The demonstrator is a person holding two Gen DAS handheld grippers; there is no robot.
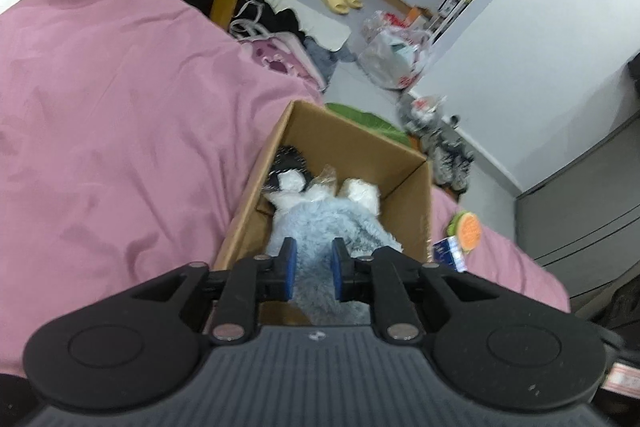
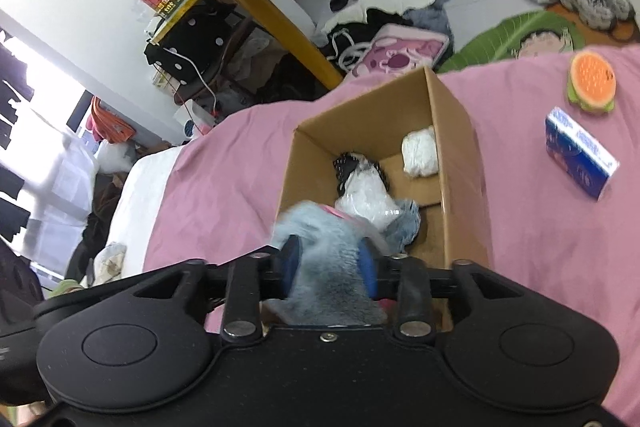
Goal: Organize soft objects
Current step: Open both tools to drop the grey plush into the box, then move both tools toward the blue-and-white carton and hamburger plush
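Note:
An open cardboard box (image 1: 404, 195) (image 2: 460, 131) stands on the pink bed cover. A fluffy light-blue plush (image 1: 320, 227) (image 2: 332, 251) hangs into its near end. My left gripper (image 1: 314, 259) is shut on the plush fur above the box. My right gripper (image 2: 330, 261) is shut on the same plush at the box's near rim. Inside the box lie white soft bundles (image 2: 420, 151) (image 1: 360, 191) and a black dotted item (image 2: 346, 163).
On the pink cover (image 1: 120, 127) (image 2: 540, 227) lie a burger-shaped toy (image 2: 592, 83) (image 1: 466, 231) and a blue-white tissue pack (image 2: 578, 155) (image 1: 450, 251). Beyond the bed's edge are clothes, bags, slippers and a yellow-legged table (image 2: 276, 15).

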